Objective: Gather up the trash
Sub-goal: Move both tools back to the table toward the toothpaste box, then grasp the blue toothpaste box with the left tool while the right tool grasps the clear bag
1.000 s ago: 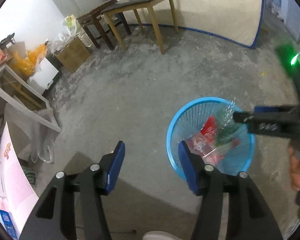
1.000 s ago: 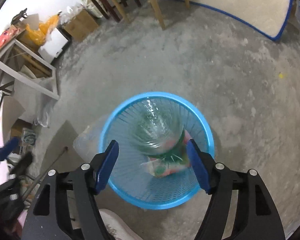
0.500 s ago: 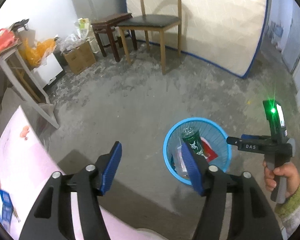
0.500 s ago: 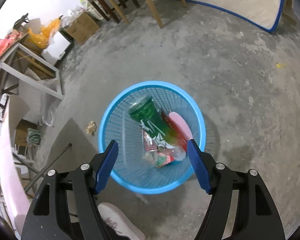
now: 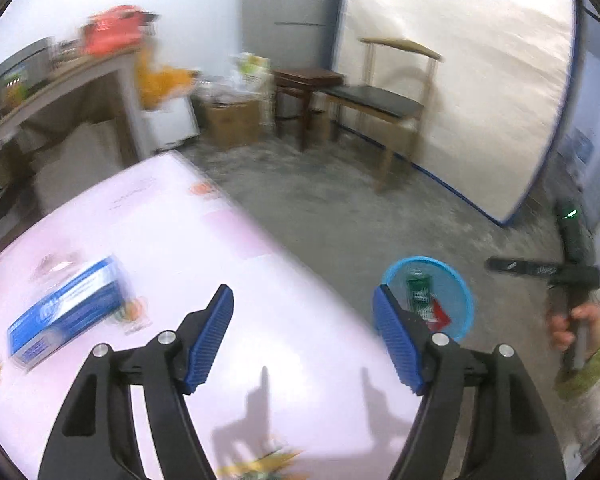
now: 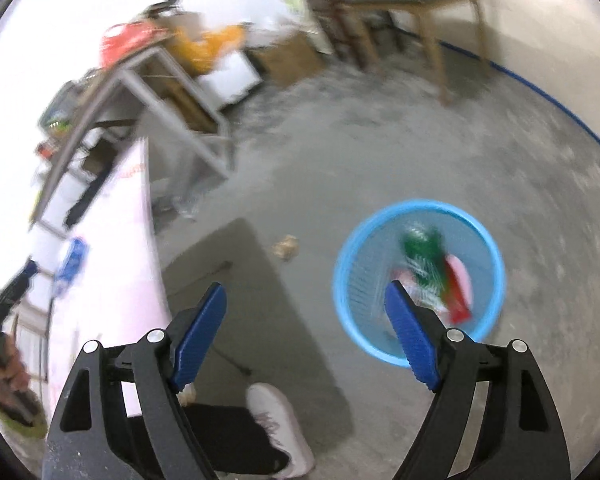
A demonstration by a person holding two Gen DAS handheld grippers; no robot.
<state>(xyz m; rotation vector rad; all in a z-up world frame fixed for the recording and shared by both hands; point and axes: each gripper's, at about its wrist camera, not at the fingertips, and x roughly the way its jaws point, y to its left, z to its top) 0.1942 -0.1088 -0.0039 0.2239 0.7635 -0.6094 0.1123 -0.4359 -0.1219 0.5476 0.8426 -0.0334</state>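
Pale pink tabletop (image 5: 180, 248) with a blue-and-white carton (image 5: 64, 312). Round blue mesh plastic basket (image 6: 420, 280) on the concrete floor holds a green can (image 6: 420, 252). Left gripper (image 5: 302, 336) and right gripper (image 6: 306, 332): jaws opening, empty. Risk: blur from fast swings; a mis-aimed grab may knock the carton.

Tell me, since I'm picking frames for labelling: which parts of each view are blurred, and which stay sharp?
Left wrist view: the blue box on the pink tabletop and the background clutter smear; the left tool stays crisp. Right wrist view: the blue basket and its green bottle streak; the right tool stays sharp.
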